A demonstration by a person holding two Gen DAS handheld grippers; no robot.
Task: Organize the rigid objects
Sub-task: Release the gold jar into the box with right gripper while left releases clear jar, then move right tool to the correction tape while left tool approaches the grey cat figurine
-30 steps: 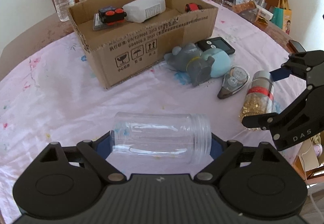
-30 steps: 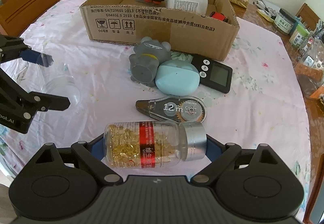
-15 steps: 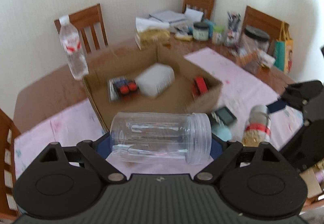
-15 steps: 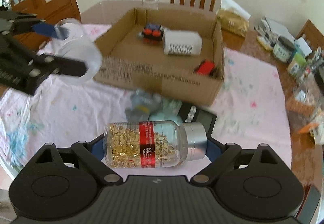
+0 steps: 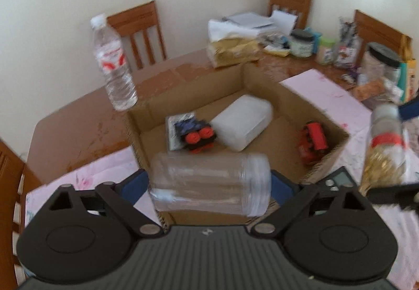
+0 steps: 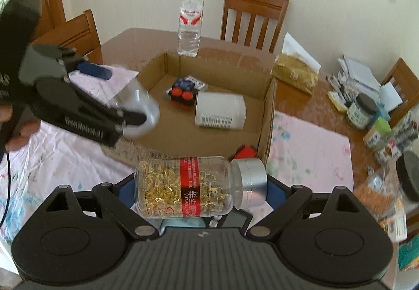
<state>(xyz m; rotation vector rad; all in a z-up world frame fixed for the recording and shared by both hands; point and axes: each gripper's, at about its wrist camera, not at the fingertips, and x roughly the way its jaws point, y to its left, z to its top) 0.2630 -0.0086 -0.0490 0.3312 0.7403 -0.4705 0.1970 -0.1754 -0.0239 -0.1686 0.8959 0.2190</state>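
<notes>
My left gripper [image 5: 209, 185] is shut on a clear empty plastic jar [image 5: 209, 182], held sideways above the near wall of the open cardboard box [image 5: 330, 159]. My right gripper [image 6: 200, 191] is shut on a bottle of gold capsules [image 6: 193, 190] with a red label and silver cap, held above the box's near right corner [image 6: 267, 117]. Each gripper shows in the other's view, the left [image 6: 104, 111] and the right [image 5: 392, 153]. In the box lie a white container [image 5: 242, 126], a black toy with red wheels [image 5: 197, 136] and a red toy [image 5: 313, 140].
A water bottle [image 5: 114, 64] stands behind the box. Jars, papers and a yellow packet [image 5: 235, 50] crowd the table's far right. A black scale [image 5: 337, 178] lies by the box's right side. Wooden chairs [image 6: 251, 17] ring the table.
Both grippers have risen from the tablecloth with their jars and moved forward over the box. The soft toys and tape dispenser have dropped out of view.
</notes>
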